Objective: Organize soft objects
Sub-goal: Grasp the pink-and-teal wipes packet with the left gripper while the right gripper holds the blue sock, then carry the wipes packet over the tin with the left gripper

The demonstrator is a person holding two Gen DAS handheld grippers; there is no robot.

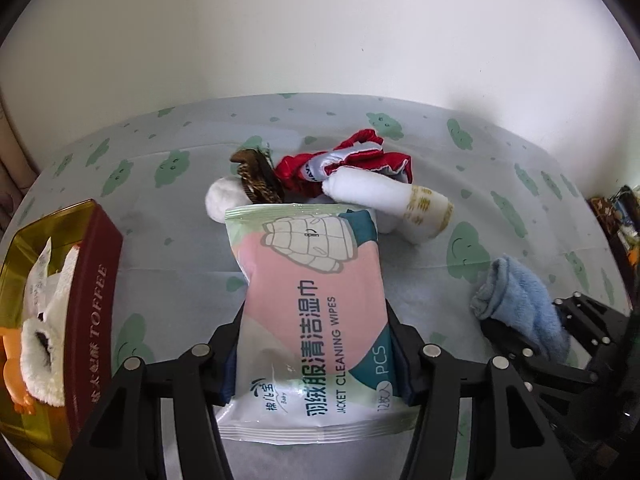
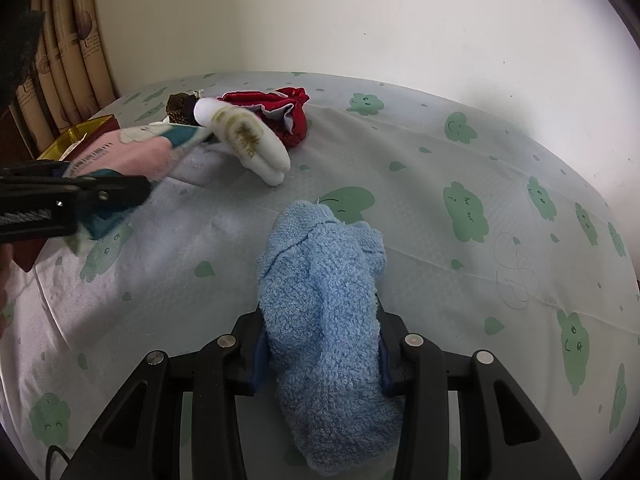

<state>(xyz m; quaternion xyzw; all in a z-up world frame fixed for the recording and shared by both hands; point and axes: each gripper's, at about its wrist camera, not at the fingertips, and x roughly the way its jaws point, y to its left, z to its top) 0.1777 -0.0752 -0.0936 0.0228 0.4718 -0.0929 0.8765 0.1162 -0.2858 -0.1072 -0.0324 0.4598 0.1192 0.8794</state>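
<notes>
A pink, white and teal pack of jacket cleaning wipes [image 1: 312,280] is clamped by its sides between the pads of my left gripper [image 1: 314,340]. In the right wrist view this pack [image 2: 136,152] hangs above the tablecloth in the left gripper [image 2: 100,196]. My right gripper [image 2: 320,344] is shut on a crumpled blue towel [image 2: 324,280], which droops over the cloth. That blue towel [image 1: 516,304] and the right gripper [image 1: 560,340] also show at the right of the left wrist view.
A rolled white towel with gold print [image 1: 384,196], a red and grey cloth [image 1: 360,160], a brown patterned item [image 1: 256,176] and a white fluffy ball [image 1: 224,198] lie at the back. A red and gold toffee tin [image 1: 96,280] holding plush things stands left. The white wall is behind.
</notes>
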